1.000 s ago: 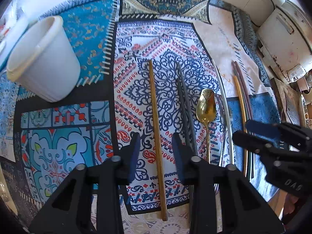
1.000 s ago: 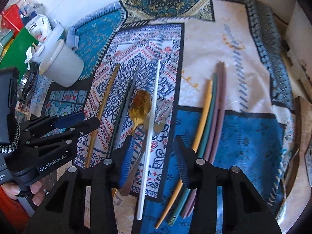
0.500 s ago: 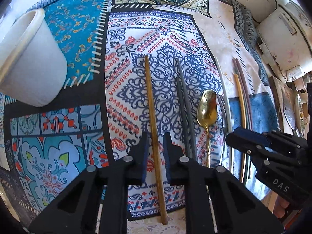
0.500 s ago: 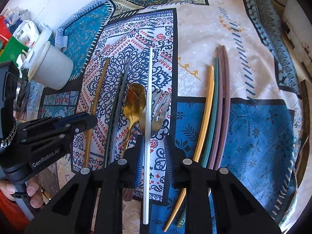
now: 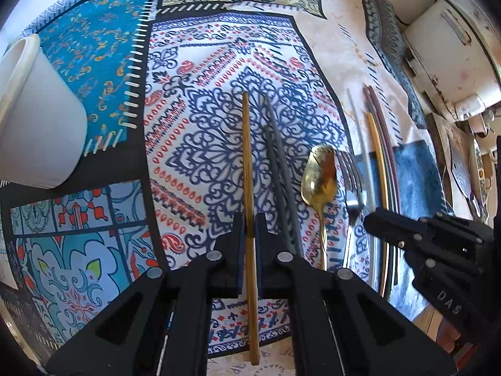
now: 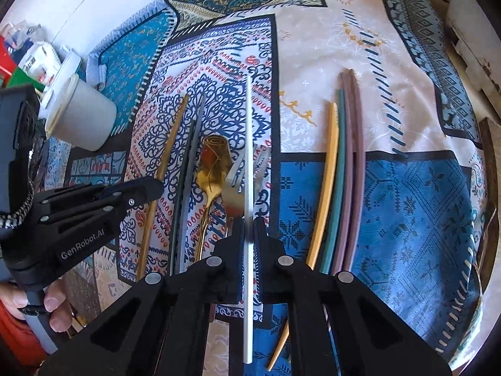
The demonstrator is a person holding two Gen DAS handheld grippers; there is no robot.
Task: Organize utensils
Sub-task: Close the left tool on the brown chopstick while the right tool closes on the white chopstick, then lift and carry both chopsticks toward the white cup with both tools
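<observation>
Between the left tongs (image 5: 249,228) a wooden chopstick (image 5: 247,163) is pinched; right tongs (image 6: 249,230) clamp a white chopstick (image 6: 248,144).

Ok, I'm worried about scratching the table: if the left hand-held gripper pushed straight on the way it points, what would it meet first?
Probably the patterned tablecloth right under its tips. The left hand-held gripper points steeply down, shut on the wooden chopstick; depth is unclear.

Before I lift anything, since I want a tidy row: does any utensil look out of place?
Yes: the white stick in the right claw lies across the silver fork. The yellow stick curves away from its neighbours.
</observation>
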